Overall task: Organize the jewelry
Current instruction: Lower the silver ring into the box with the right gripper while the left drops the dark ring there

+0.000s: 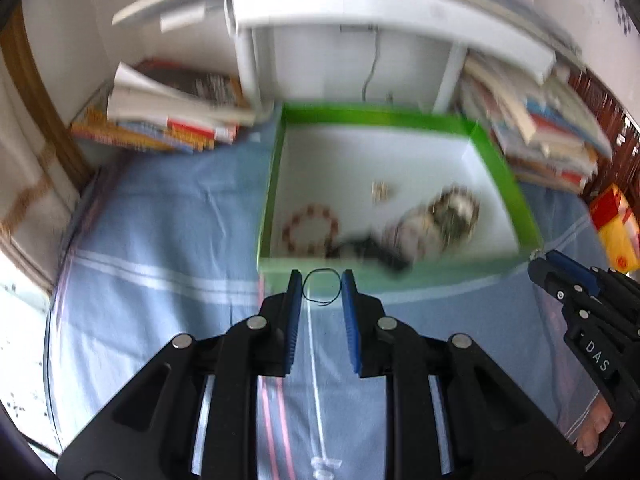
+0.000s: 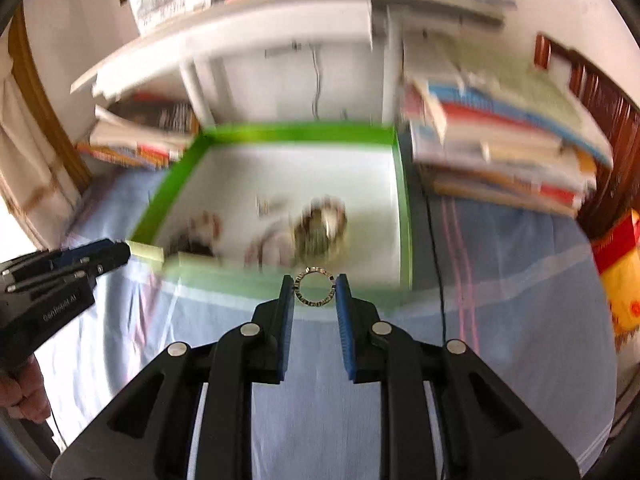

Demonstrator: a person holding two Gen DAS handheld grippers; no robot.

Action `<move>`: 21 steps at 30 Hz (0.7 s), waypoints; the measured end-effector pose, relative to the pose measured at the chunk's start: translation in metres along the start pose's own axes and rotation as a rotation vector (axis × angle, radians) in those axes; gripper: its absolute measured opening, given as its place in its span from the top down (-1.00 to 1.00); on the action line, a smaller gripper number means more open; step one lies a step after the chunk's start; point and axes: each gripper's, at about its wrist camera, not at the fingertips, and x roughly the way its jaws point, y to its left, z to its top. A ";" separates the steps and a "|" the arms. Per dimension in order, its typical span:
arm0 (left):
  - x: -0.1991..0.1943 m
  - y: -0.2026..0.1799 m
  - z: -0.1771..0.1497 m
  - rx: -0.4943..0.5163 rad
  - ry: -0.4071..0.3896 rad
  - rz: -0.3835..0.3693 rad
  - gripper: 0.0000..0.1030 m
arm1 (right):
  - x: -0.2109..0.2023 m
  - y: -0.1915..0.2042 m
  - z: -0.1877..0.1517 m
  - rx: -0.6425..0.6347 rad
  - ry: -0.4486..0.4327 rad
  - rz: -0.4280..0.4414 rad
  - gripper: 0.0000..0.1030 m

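Note:
A green box [image 1: 496,168] with a white inside stands on the blue striped cloth. In it lie a red beaded bracelet [image 1: 310,230] and a blurred heap of gold and silver bangles [image 1: 440,216]. My left gripper [image 1: 322,280] hangs just in front of the box's near wall, shut on a thin black loop [image 1: 320,269] at its fingertips. The right gripper [image 1: 560,276] shows at the right edge of this view. In the right wrist view my right gripper [image 2: 314,284] is shut on a studded metal ring-shaped bangle [image 2: 314,270], near the same box [image 2: 280,133]. The left gripper [image 2: 100,256] is at the left.
Stacks of books [image 1: 160,120] [image 1: 552,132] flank the box, and a low white table [image 1: 360,12] stands behind it. A yellow and red bag [image 1: 616,232] lies at the far right. A black cable [image 2: 438,260] runs over the cloth [image 2: 500,280] right of the box.

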 end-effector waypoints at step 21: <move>0.070 -0.009 0.041 -0.039 0.014 0.033 -0.01 | 0.076 -0.012 0.032 0.023 0.085 -0.053 0.11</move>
